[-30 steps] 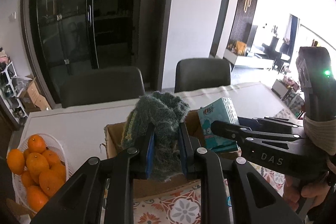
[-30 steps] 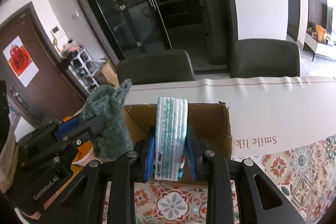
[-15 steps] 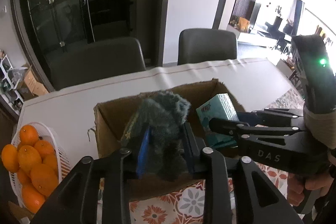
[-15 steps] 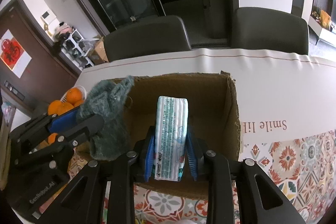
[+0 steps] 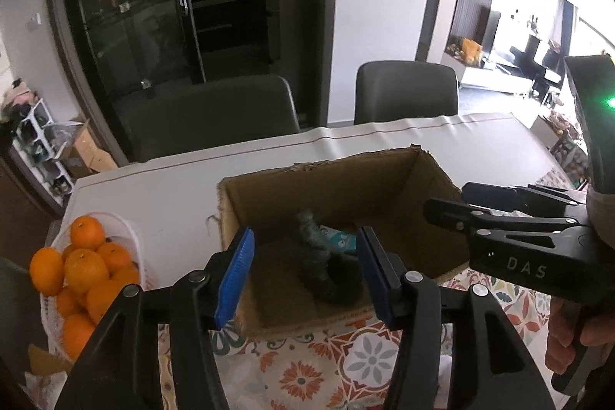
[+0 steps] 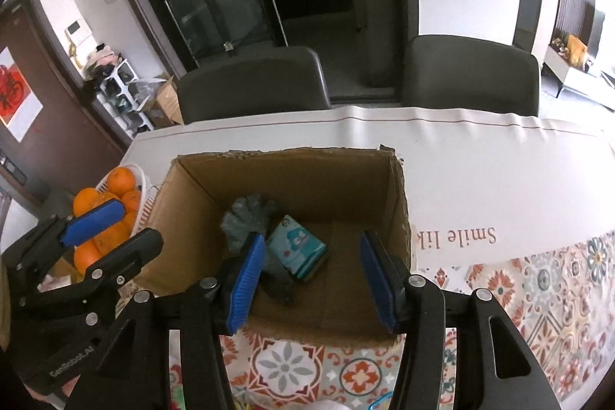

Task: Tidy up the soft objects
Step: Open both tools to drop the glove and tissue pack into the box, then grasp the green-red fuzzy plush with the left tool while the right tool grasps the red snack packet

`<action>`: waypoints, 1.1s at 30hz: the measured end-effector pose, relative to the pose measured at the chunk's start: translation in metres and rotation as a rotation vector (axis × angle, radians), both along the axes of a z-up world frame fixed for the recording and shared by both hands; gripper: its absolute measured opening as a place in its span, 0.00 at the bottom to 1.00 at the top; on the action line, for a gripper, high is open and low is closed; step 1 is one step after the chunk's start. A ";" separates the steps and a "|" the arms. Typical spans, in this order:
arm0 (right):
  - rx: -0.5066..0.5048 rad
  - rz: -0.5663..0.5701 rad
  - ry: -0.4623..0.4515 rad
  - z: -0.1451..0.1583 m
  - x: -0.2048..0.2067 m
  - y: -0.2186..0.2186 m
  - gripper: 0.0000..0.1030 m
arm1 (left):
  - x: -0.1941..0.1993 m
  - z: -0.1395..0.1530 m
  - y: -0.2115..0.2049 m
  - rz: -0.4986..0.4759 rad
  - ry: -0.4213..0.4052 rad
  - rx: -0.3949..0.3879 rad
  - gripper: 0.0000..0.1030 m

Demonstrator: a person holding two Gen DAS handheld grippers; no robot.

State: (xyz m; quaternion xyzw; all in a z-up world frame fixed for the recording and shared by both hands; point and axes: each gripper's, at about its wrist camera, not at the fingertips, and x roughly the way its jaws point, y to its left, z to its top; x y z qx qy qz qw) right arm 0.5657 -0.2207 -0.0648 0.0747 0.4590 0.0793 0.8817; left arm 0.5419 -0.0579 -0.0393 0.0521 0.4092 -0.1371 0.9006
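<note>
over the box: both your grippers hover above the cardboard box
left gripper: jaws spread wide, gripping nothing
right gripper: jaws spread wide, gripping nothing
grey cloth: on the box floor, left side
tissue pack: touching the cloth's right side
oranges: white basket left of the box

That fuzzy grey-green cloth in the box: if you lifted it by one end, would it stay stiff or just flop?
The fuzzy cloth would probably flop: it lies crumpled and bent on the floor of the cardboard box, one end draped against the tissue pack. Its shaggy surface suggests that it would grip rather than slip. It looks light for its bulk.
</note>
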 end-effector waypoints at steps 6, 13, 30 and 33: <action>-0.008 -0.007 -0.020 0.016 -0.023 0.003 0.52 | -0.025 0.015 0.008 0.038 -0.013 0.016 0.60; -0.018 -0.001 -0.038 0.030 -0.052 0.011 0.54 | -0.053 0.023 0.020 0.057 -0.007 0.011 0.63; 0.004 0.060 0.024 0.017 -0.120 0.041 0.54 | -0.127 0.006 0.049 0.082 0.071 0.036 0.71; 0.007 0.067 0.054 0.006 -0.128 0.046 0.54 | -0.133 -0.006 0.053 0.082 0.107 0.037 0.71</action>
